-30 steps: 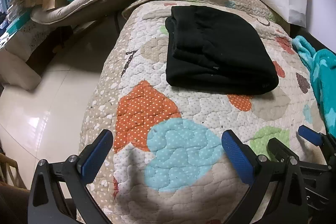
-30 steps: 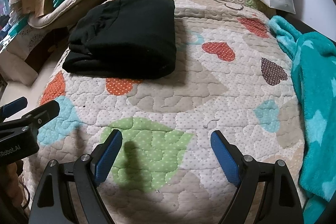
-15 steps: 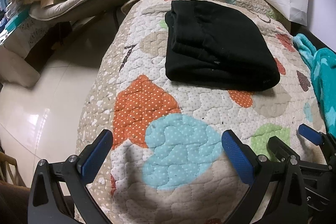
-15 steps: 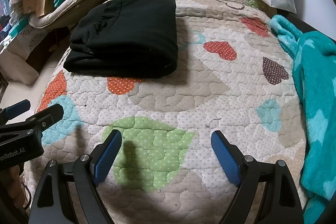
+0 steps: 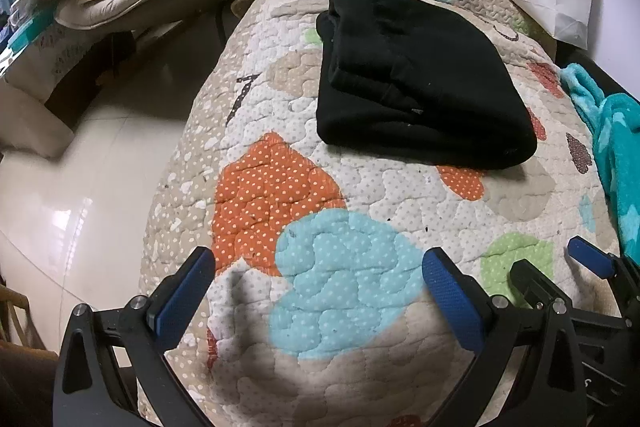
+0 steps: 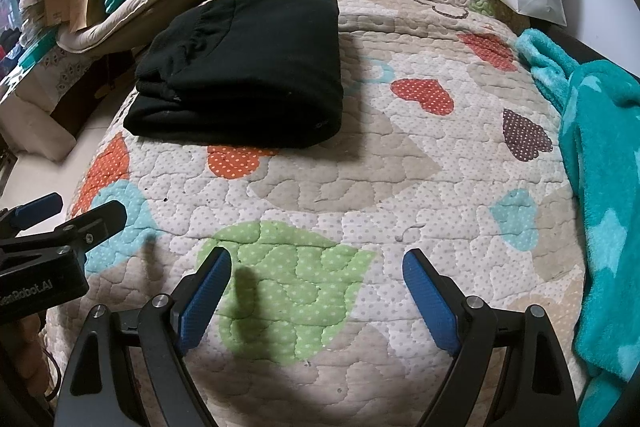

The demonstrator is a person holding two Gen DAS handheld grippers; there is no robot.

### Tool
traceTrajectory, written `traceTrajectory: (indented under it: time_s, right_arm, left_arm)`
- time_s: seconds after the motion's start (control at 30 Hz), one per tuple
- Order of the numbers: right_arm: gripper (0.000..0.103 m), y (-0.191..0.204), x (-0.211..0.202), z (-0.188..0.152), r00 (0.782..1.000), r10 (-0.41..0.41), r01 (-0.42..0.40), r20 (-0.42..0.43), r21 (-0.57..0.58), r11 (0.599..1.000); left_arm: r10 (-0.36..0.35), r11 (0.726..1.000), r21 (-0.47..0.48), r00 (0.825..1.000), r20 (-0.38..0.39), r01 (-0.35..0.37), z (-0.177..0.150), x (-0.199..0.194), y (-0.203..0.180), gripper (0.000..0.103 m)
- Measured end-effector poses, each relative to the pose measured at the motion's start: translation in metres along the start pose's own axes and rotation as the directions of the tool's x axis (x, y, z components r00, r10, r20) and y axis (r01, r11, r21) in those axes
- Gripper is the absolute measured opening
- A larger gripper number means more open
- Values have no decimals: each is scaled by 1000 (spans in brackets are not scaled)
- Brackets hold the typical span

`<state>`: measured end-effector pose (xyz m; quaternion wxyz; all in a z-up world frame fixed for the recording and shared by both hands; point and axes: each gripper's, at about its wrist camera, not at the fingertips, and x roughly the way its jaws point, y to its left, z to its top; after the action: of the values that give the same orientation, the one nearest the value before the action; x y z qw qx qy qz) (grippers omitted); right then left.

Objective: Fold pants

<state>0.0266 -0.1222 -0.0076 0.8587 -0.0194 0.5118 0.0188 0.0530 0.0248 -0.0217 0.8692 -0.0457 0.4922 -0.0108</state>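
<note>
Left wrist, gripper: the left gripper [image 5: 318, 281] hangs with jaws spread wide and nothing between them, low over the quilt [image 5: 280, 195].
Left wrist, pants: the pants [image 5: 416, 83] lie in a compact black stack on the far part of the quilt, well apart from both grippers.
Left wrist, risk: the fold looks finished; a further grab at the top layer could drag the stack apart.
Left wrist, hidden: the right gripper [image 5: 560, 271] shows only at the frame's right edge.
Right wrist, gripper: the right gripper [image 6: 316, 285] is likewise wide apart and empty.
Right wrist, pants: the pants [image 6: 248, 71] sit near the quilt's left edge, beside the drop to the floor [image 6: 24, 163]; a nudge that way could tip them off.
Right wrist, hidden: black on black hides the layer count and seams; the blanket [image 6: 600, 187] is cut off at right.
</note>
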Motion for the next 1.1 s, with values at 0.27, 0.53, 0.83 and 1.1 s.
traceTrajectory:
  time_s: [0.27,0.53,0.83,1.1]
  right_arm:
    - [92,-1,1,0,1000,2,-2,-2,4,1000]
    - [92,0,1,0,1000,2,-2,-3,4,1000]
    - [92,0,1,-1,1000,3,-3,-3,3,1000]
    - [92,1,1,-1,1000,3,-3,-4,4,1000]
  left_arm:
    - [-2,1000,-5,1000,-10,2,0,2,1,103]
    - [0,1000,-11,1000,-14,0,-1,3,2,103]
    - [-2,1000,-18,999,-36,1,-1,7,3,103]
    - [-1,1000,-24,999,-42,0,-1,7,3,103]
